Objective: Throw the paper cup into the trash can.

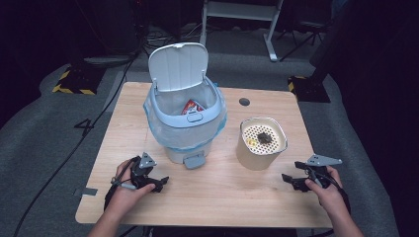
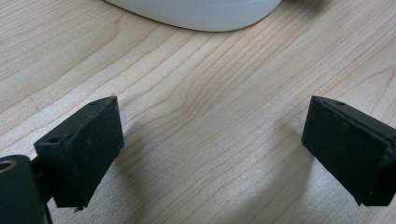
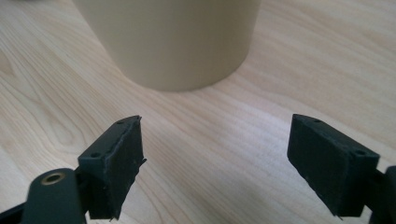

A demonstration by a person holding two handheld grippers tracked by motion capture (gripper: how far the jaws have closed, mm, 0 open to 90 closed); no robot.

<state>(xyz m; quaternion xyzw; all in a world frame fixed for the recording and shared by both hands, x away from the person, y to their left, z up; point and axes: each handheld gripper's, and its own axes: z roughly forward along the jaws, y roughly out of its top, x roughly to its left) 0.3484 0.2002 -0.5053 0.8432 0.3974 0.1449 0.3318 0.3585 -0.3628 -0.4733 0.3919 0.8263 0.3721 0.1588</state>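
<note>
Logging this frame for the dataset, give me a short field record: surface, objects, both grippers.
surface: wooden table
bin: white pedal bin, lid up, blue liner, red packet inside
container: beige canister, perforated top with scraps on it
left gripper: open, empty, resting near the bin's base
right gripper: open, empty, facing the canister

The high view looks forward and down over the whole pale wooden table (image 1: 212, 197). Each gripper view sits close above that tabletop, one facing the white plastic pedal bin (image 2: 201, 14), the other the beige cylindrical container (image 3: 173, 42).
</note>
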